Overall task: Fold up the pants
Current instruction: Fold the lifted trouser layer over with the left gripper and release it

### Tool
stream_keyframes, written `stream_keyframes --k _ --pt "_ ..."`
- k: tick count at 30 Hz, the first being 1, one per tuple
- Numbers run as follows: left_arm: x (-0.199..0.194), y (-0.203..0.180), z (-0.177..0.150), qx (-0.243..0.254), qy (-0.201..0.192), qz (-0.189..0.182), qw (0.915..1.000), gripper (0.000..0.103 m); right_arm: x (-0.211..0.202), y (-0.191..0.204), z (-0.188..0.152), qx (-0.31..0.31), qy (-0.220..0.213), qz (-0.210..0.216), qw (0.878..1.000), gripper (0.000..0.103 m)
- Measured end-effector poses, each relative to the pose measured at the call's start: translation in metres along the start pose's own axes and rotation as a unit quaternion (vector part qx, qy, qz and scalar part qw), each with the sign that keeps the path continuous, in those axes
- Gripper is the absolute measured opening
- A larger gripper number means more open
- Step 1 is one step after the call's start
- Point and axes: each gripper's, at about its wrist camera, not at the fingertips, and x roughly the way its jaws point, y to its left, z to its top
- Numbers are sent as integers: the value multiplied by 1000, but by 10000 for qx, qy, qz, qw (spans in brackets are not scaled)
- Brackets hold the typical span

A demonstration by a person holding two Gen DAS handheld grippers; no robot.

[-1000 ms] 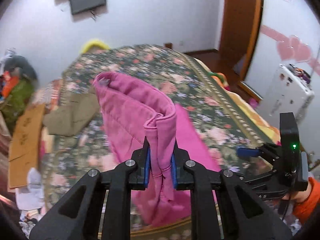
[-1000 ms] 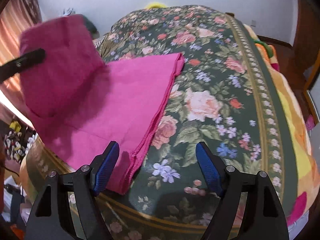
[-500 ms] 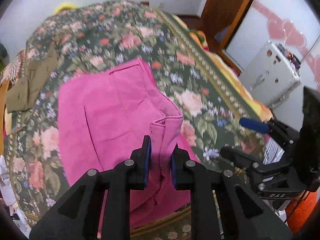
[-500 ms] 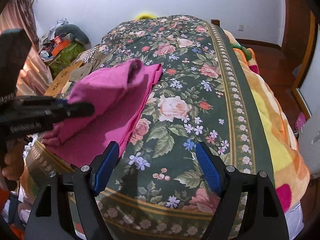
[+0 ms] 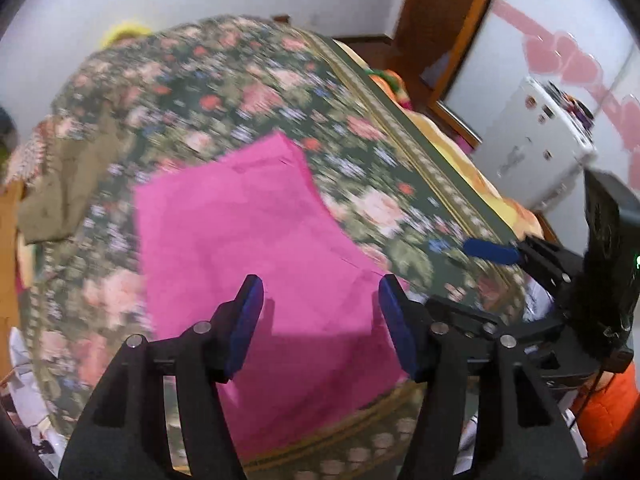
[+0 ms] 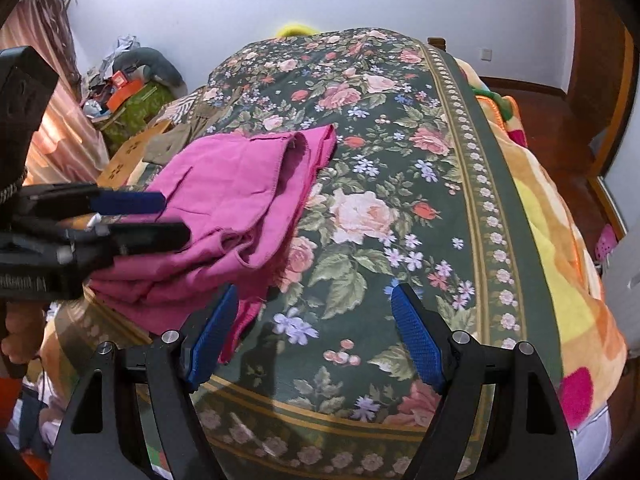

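Pants (image 5: 244, 236), bright pink, lie folded in a layered stack at the near left corner of the floral bedspread (image 6: 400, 184). In the right wrist view the stack's long axis runs from the near edge of the bed away toward the far end, slanting a little to the right, with the far end (image 6: 308, 140) showing open, doubled layers of fabric and a stitched hem. The near end droops slightly over the bed's edge, just beside the right gripper's left finger.

The left gripper (image 5: 320, 316) hangs over the near part of the pants, its blue pads spread with only flat cloth showing beneath the gap; its jaws have just been opening, and nothing is pinched between them. The left wrist view is blurred, so finer creases cannot be read there.

The right gripper (image 6: 316, 336) stands spread wide over bare bedspread to the right of the pants, holding nothing. Its left finger is just beside the drooping pink edge, though contact cannot be told.

An olive garment (image 5: 68, 184) lies well apart on the far left of the bed.
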Motion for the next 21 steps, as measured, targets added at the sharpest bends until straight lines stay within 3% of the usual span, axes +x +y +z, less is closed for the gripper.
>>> stream_keyframes --k 7,14,15,18,21 --pt "1 67 32 -212 -146 961 9950 65 3 13 15 19 -158 190 9997 77" --pt "45 119 71 -353 98 1484 9882 67 23 30 26 -65 -39 346 9994 77" --pt "55 121 75 -321 194 1569 9869 72 29 32 26 -104 16 391 9992 77" --pt "93 121 81 35 572 1766 9826 72 47 36 19 -265 249 386 9986 77" --pt "127 118 78 565 781 2139 9721 74 53 29 14 -237 263 547 9979 75"
